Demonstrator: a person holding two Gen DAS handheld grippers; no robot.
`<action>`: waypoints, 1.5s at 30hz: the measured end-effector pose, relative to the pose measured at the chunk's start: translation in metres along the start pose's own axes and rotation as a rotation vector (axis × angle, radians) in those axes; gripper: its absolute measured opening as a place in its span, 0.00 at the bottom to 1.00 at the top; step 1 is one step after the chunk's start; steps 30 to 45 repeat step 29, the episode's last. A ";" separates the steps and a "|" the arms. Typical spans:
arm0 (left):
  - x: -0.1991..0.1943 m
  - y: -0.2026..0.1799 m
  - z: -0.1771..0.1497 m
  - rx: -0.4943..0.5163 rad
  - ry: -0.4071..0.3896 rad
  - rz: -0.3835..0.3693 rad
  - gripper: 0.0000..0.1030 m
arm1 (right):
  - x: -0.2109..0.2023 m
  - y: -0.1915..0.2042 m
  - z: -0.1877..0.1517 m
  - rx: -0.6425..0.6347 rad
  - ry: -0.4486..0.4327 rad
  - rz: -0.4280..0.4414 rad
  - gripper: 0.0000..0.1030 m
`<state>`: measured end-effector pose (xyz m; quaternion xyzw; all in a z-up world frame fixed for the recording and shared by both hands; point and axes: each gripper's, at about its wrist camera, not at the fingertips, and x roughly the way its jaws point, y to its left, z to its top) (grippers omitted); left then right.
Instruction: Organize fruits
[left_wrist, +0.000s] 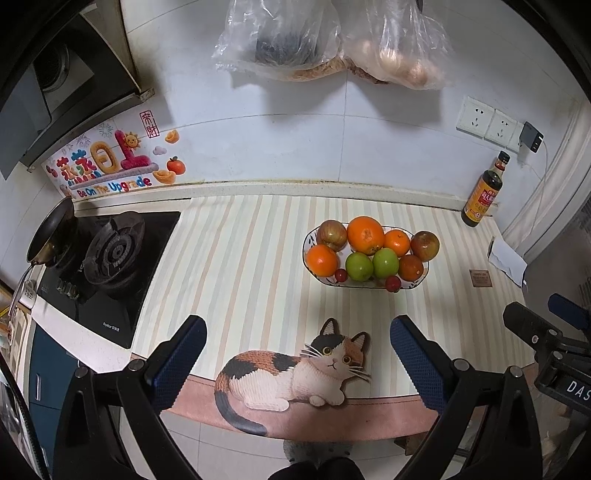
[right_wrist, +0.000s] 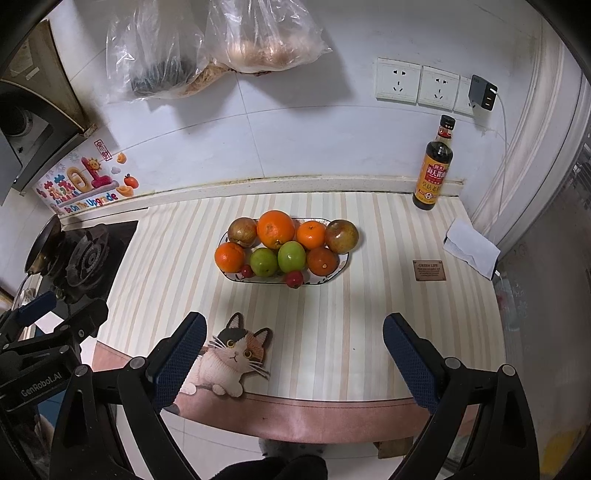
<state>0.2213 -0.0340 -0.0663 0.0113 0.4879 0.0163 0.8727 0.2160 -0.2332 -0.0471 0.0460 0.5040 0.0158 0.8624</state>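
Observation:
An oval white plate (left_wrist: 308, 243) (right_wrist: 222, 240) on the striped counter mat holds several fruits: a big orange (left_wrist: 365, 235) (right_wrist: 276, 229), smaller oranges (left_wrist: 322, 260), two green apples (left_wrist: 372, 263) (right_wrist: 277, 259), reddish apples (left_wrist: 424, 246) and small red fruits (left_wrist: 393, 283) at the front rim. My left gripper (left_wrist: 297, 349) is open and empty, above the counter's front edge, well short of the plate. My right gripper (right_wrist: 293, 347) is open and empty too, also near the front edge. The right gripper shows at the right in the left wrist view (left_wrist: 546, 325).
A gas stove (left_wrist: 110, 254) with a pan (left_wrist: 51, 232) lies left of the mat. A dark sauce bottle (right_wrist: 433, 166) stands at the back right by wall sockets (right_wrist: 417, 83). White paper (right_wrist: 472, 247) lies at right. Plastic bags (right_wrist: 221, 48) hang on the wall.

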 end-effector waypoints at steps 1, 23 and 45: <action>-0.001 -0.001 -0.002 0.000 0.000 0.000 0.99 | 0.000 0.000 0.000 -0.001 0.001 0.000 0.96; -0.004 -0.004 0.000 0.000 -0.003 -0.002 0.99 | 0.002 -0.005 0.000 -0.002 0.005 0.004 0.96; -0.006 -0.009 0.009 0.005 -0.018 -0.004 0.99 | 0.002 -0.006 0.001 0.000 0.009 0.008 0.96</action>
